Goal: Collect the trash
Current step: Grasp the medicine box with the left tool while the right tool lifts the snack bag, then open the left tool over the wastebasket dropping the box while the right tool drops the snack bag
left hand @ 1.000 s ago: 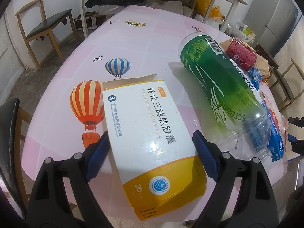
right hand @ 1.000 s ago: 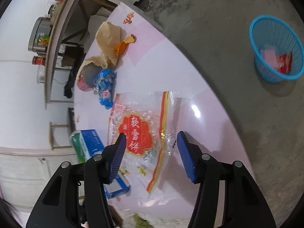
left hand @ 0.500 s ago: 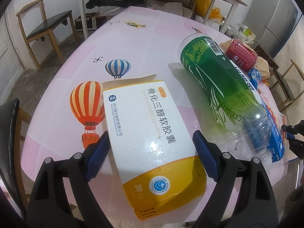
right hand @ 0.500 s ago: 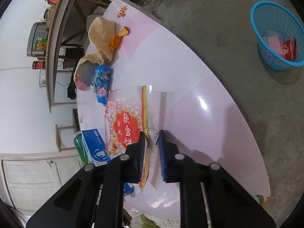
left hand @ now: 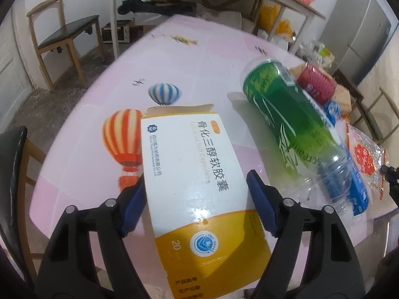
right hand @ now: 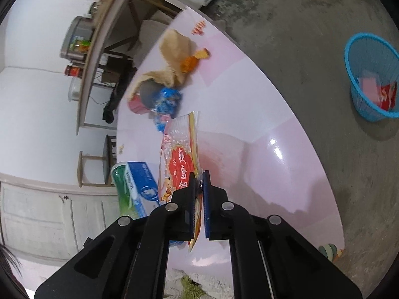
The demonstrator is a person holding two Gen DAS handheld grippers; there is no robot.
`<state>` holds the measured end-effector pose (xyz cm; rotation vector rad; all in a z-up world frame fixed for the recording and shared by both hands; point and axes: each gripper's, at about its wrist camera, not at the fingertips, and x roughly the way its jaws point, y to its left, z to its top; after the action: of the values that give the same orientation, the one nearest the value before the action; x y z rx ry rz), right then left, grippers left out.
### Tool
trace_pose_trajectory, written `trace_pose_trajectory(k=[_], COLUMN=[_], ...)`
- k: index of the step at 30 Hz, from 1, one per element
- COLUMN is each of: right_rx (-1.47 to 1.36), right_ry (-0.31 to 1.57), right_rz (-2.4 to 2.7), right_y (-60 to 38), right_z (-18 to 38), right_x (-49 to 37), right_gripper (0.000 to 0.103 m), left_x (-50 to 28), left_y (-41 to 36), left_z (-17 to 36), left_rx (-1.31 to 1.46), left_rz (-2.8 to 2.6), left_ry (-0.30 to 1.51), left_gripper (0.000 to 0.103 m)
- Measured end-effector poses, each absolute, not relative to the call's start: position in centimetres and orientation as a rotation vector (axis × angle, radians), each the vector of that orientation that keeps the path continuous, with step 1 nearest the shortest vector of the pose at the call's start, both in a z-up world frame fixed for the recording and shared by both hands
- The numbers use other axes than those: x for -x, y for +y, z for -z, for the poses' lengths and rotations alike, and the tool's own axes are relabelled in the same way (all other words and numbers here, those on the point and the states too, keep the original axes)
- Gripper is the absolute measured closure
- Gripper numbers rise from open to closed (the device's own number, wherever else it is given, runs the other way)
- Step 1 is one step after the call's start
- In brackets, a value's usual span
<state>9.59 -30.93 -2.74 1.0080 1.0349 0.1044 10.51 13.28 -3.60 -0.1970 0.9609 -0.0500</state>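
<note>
A white and yellow medicine box [left hand: 199, 179] lies on the pink table [left hand: 199, 62] between the fingers of my left gripper [left hand: 197, 199]. Its jaws are closing, and the blue pads touch the box's two long edges. My right gripper [right hand: 198, 182] is shut on the edge of a clear snack wrapper with red print [right hand: 178, 154], which hangs tilted above the table. That wrapper [left hand: 364, 159] also shows at the right edge of the left wrist view. A blue trash basket [right hand: 349, 57] stands on the floor to the right and holds some packets.
A green plastic bottle [left hand: 286, 114] lies on a blue box [left hand: 359, 191], with a red can [left hand: 315, 84] behind it. A blue wrapper [right hand: 167, 99] and a brown paper bag [right hand: 174, 47] lie farther along the table. Chairs and another table surround it.
My right gripper closed on the snack wrapper's edge and lifted it, so it now hangs on edge. My left gripper's jaws narrowed onto the medicine box.
</note>
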Motion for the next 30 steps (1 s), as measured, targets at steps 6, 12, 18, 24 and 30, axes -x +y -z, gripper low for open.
trace_pose_trajectory(k=[6, 12, 18, 24, 30], right_rx=[-0.972, -0.966, -0.981, -1.01, -1.031], right_ry=[0.933, 0.819, 0.694, 0.604, 0.588], right_rz=[-0.131, -0.11, 0.019, 0.261, 0.486], right_y=[-31.7, -34.3, -39.5, -46.7, -52.7], right_z=[-1.0, -3.8, -5.2, -4.2, -0.8], right_x=[-8.5, -6.1, -0.8, 6.0, 10.7], right_gripper=[0.098, 0.098, 0.098, 0.098, 0.098], left_x=[-8.7, -6.8, -8.1, -11.4, -14.2], left_y=[14.8, 13.5, 5.3, -9.8, -28.3], left_z=[1.0, -4.6, -9.7, -13.1, -9.6], left_rx=[0.225, 0.203, 0.079, -0.032, -0.207], left_rz=[0.035, 0.131, 0.388, 0.776, 0.989], left_ry=[0.853, 0.714, 0.658, 0.759, 0.977], left_gripper=[0.031, 0.031, 0.031, 0.03, 0.03])
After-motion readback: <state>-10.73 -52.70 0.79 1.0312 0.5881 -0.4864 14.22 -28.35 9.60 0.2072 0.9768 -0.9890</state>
